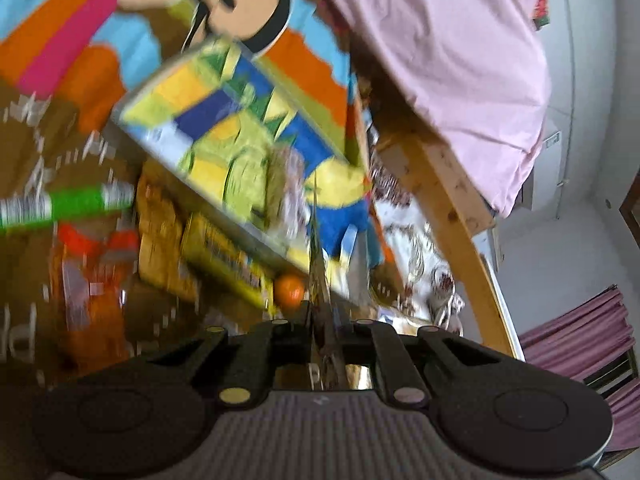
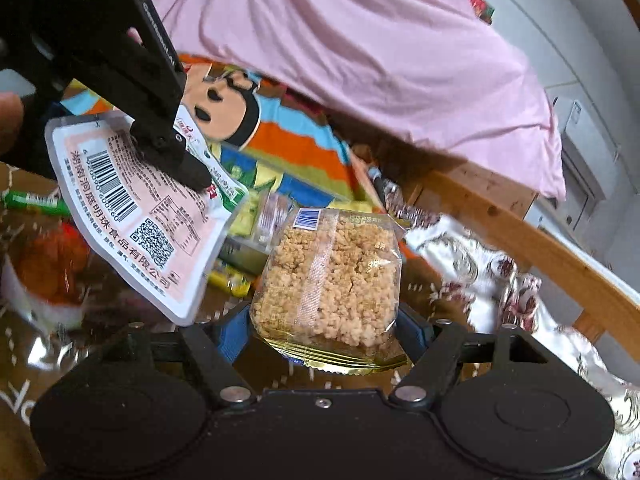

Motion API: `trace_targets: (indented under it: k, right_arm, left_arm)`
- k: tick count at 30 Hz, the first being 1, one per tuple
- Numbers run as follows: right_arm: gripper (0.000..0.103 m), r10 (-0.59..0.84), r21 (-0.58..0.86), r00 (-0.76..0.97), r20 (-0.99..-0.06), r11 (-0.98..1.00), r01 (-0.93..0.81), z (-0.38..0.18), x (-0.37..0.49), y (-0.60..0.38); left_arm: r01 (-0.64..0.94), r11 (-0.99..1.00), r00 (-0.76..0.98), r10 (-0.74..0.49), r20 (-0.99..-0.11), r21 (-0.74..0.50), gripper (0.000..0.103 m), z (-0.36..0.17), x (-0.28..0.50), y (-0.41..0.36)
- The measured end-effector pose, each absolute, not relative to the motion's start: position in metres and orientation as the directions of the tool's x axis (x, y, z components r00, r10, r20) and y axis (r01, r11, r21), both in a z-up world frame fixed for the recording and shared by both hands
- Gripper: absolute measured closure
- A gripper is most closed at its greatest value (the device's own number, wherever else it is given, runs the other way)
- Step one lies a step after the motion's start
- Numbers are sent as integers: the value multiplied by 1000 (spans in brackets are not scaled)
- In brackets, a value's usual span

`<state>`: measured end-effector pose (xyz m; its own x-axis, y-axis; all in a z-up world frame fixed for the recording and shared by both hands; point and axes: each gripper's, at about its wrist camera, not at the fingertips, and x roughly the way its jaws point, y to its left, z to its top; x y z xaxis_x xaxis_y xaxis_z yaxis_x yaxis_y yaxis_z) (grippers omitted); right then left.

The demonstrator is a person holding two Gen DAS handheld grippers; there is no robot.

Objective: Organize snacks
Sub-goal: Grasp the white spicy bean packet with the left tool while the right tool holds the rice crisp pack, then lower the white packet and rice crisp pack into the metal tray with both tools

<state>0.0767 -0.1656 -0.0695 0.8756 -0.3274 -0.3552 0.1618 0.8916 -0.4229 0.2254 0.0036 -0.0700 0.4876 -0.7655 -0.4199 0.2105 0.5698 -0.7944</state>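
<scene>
Showing crumbly golden rice-cake pack (image 2: 328,280); clear wrapper.

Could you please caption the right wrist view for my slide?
Right gripper holds a clear packet of beige puffed-grain crisp; left gripper pinches a flat white barcode pouch.

Pink sheet (image 2: 360,52) draped over wooden frame (image 2: 520,228); cartoon-print blanket (image 1: 80,40) beside floral cloth (image 2: 500,280); pink curtain (image 1: 580,340).
</scene>
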Motion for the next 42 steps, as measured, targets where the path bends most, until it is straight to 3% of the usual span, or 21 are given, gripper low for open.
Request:
trace_targets:
  k: [10, 18, 26, 39, 42]
  right_arm:
    - [27, -317, -388, 902, -292, 902, 191, -53, 99, -178]
    - [26, -317, -352, 918, -239, 909, 223, -43, 170, -200]
    - [26, -303, -271, 892, -336, 938, 217, -66, 237, -222]
    - [26, -304, -191, 830, -468, 952, 241, -99, 263, -238]
    - [26, -299, -183, 824, -481, 954, 239, -99, 265, -240]
  left_arm:
    - [213, 547, 524, -763, -378, -809, 93, -70, 261, -9]
    - [257, 587, 578, -730, -365, -768, 93, -64, 317, -20]
    - [252, 604, 588, -716, -376, -756, 94, -91, 365, -34]
    - [195, 675, 584, -663, -468, -712, 92, -126, 386, -40]
    - [190, 723, 590, -625, -511, -665, 87, -124, 386, -43]
